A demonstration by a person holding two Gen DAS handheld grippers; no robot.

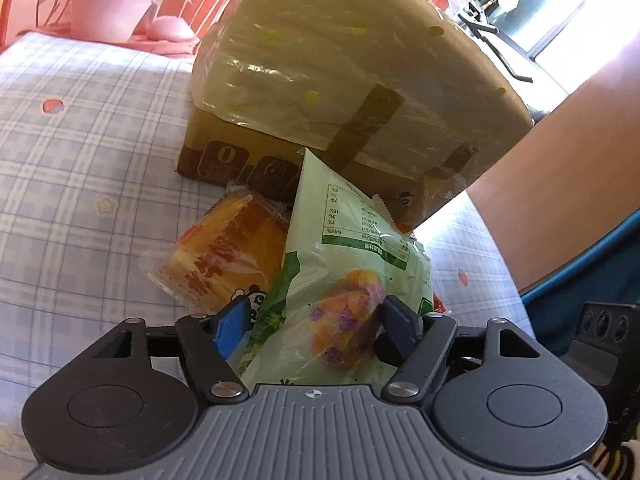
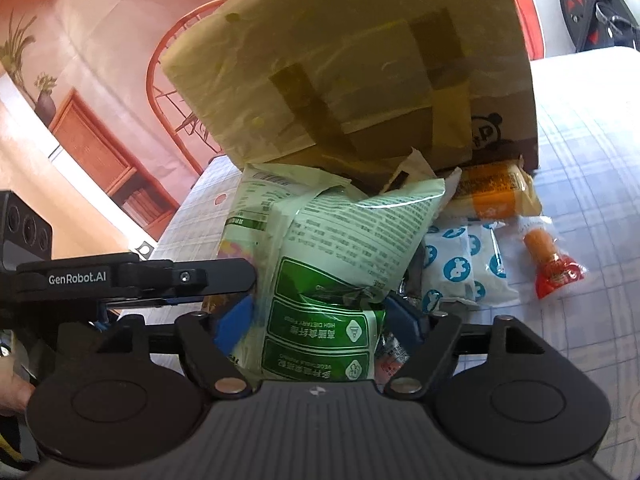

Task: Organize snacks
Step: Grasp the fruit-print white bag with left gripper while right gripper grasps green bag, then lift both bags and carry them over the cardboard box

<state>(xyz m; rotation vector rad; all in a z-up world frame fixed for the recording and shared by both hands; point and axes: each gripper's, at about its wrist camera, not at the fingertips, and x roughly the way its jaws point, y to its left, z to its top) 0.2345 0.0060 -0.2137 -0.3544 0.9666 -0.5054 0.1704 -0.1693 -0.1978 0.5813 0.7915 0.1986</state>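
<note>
A pale green snack bag (image 1: 352, 248) with a fruit picture stands between the fingers of my left gripper (image 1: 316, 320) and leans on a cardboard box (image 1: 352, 72) wrapped in yellowish plastic. The jaws are open; the pads sit close to the bag's sides. In the right wrist view a second green bag (image 2: 340, 248) with printed text stands between the open jaws of my right gripper (image 2: 318, 320). The first bag (image 2: 256, 204) shows behind it. An orange cake pack (image 1: 228, 252) lies left of the left gripper's bag.
The box (image 2: 352, 60) fills the space ahead. To the right lie an orange pack (image 2: 496, 192), white-and-blue packets (image 2: 460, 268) and a red-ended stick pack (image 2: 548, 256). All rest on a checked cloth (image 1: 80, 140). A person's arm (image 1: 580, 184) is at right; a potted plant (image 1: 108, 16) stands behind.
</note>
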